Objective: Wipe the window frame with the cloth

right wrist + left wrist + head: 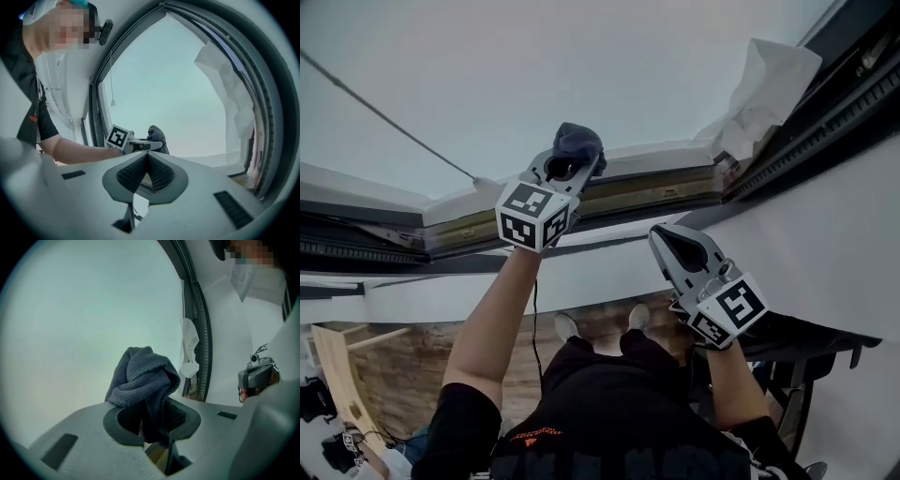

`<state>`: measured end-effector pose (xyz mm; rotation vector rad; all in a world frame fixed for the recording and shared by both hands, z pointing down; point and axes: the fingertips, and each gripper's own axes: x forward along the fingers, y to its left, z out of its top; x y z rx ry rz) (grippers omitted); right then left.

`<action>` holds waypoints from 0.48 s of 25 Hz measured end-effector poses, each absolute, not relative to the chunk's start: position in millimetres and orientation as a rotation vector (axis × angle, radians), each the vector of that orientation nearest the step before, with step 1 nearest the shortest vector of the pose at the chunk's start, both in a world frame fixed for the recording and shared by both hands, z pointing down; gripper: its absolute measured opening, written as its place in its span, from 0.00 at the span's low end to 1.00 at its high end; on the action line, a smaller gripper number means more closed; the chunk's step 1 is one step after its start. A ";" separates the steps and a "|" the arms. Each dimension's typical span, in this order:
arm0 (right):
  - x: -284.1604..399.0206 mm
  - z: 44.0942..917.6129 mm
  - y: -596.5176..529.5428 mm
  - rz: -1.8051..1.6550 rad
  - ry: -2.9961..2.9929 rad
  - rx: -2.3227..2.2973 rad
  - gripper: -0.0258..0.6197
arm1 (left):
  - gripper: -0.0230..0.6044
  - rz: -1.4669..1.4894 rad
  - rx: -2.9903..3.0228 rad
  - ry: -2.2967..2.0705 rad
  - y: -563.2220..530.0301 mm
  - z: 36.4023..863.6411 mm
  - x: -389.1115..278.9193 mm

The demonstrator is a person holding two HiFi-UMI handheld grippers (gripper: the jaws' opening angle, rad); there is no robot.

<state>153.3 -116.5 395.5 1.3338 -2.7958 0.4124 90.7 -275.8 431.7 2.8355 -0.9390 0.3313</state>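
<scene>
Two grippers are raised toward a window whose pale glass (534, 75) fills the upper part of the head view. On the left, the left gripper (572, 164) is clamped on a dark grey cloth (578, 142); its own view shows the knitted fabric bunched between the jaws, spilling up over the tips and hanging down inside them. The cloth sits at the frame (656, 183), by the white ledge where frame and glass meet, though no view shows clearly whether it touches. The right gripper (666, 239) is lower and to the right, well apart from the cloth, against the white wall below the frame. In its own view its jaws are pressed together at the tips with nothing between them, and the left gripper and cloth show beyond them. A crumpled white sheet (764, 89) is lodged in the frame's far right corner, beside the dark track. A thin cord (384, 117) crosses the glass at the left. The person's bare left forearm (492, 319) reaches up to the left gripper, and two pale shoes (567, 326) stand on a wooden floor below.
</scene>
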 end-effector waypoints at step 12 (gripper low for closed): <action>200.9 404.9 -106.9 0.445 -2.760 1.427 0.04 | 0.19 0.353 2.876 -0.790 -273.1 439.6 173.4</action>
